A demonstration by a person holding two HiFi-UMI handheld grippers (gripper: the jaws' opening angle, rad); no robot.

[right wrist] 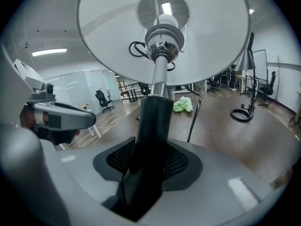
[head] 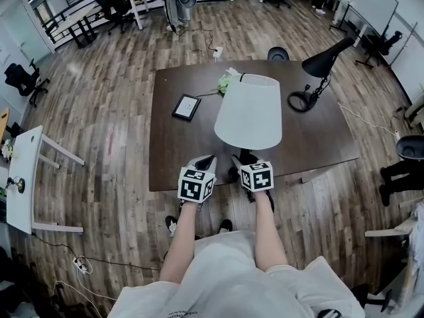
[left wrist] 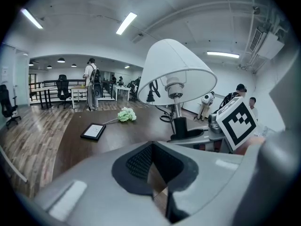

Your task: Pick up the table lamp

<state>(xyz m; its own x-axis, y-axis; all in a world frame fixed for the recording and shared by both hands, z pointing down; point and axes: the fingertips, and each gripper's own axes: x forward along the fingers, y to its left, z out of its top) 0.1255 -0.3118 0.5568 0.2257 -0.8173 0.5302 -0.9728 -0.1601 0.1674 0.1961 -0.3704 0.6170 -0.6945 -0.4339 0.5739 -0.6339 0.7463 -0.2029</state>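
Right gripper view: hand-held gripper (right wrist: 151,161), half-spread, seemingly clamps the table lamp (right wrist: 156,114).

In the head view, the table lamp (head: 248,111) is covering its own stem and most of its base with its shade, which is also hiding the jaw tips of the right gripper (head: 246,162). In the right gripper view, the gripper's body is concealing the lamp's base. The tablet (head: 187,106) display is showing too small to read.
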